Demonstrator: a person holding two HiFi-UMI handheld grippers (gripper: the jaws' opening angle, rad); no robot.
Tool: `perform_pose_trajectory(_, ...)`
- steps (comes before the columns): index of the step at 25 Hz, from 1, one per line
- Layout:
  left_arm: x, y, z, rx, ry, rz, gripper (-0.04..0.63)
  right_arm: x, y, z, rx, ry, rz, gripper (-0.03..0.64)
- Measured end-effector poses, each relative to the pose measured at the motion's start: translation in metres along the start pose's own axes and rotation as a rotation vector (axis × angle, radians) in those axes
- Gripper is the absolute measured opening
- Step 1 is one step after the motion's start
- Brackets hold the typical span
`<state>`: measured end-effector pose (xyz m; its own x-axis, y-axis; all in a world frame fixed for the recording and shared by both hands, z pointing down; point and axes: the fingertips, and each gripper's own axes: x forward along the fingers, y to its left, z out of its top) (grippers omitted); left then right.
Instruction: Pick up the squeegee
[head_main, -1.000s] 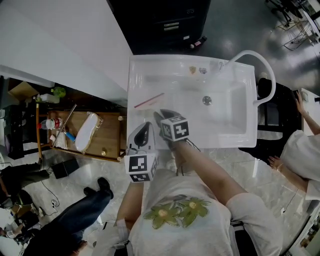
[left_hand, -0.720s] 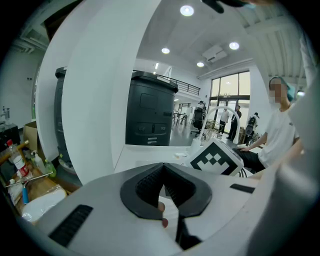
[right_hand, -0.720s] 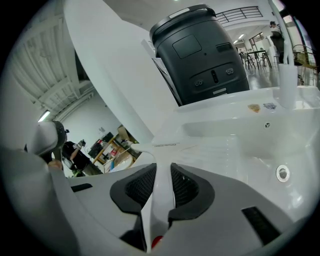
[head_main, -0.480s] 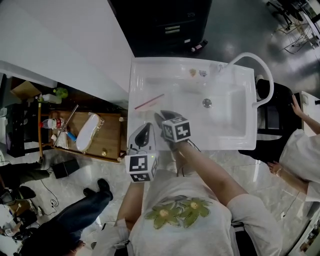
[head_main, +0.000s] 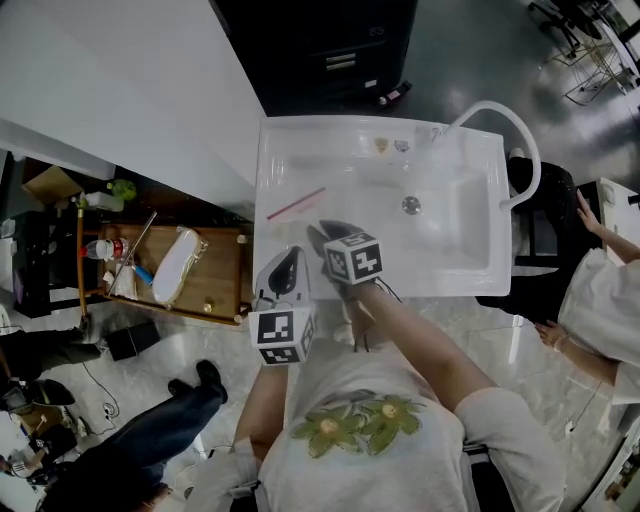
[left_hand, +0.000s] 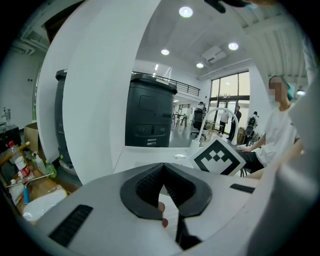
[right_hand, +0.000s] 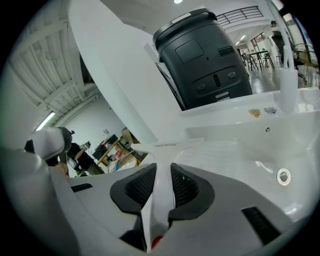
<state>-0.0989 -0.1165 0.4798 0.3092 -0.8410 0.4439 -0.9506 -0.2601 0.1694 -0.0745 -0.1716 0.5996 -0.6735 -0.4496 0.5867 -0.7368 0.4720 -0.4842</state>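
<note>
The squeegee (right_hand: 172, 145) is white, with a T-shaped head and a slim handle. Its handle runs back between the jaws of my right gripper (right_hand: 162, 166), whose pads press on it from both sides. In the head view my right gripper (head_main: 314, 233) reaches over the front left of the white sink (head_main: 470, 150), and a thin red strip (head_main: 297, 204) shows just beyond its tips, where the squeegee's head is. My left gripper (head_main: 294, 254) hangs beside it at the sink's front edge. The left gripper (left_hand: 163, 166) has its tips together and nothing held.
The basin has a drain (head_main: 411, 205) and a curved white faucet (head_main: 515, 125) at its right. A black bin (head_main: 320, 50) stands behind the sink. A wooden cart (head_main: 215, 270) with bottles is on the left. People stand at the right (head_main: 600, 300) and lower left (head_main: 150, 430).
</note>
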Motion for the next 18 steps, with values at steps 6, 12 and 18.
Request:
perform_pose_trajectory(6,-0.003,-0.007,0.003,0.004,-0.008,-0.008,0.009,-0.008,0.000,0.004,0.001,-0.013,0.006,0.097)
perform_pose_trajectory(12,-0.009,-0.004,0.005,0.005,-0.018,0.001,0.009,-0.014,0.005,0.007,-0.004,-0.028,0.011,0.097)
perform_pose_trajectory(18,-0.014,-0.004,0.009,0.013,-0.029,0.005,0.009,-0.020,0.012,0.013,-0.004,-0.048,0.025,0.097)
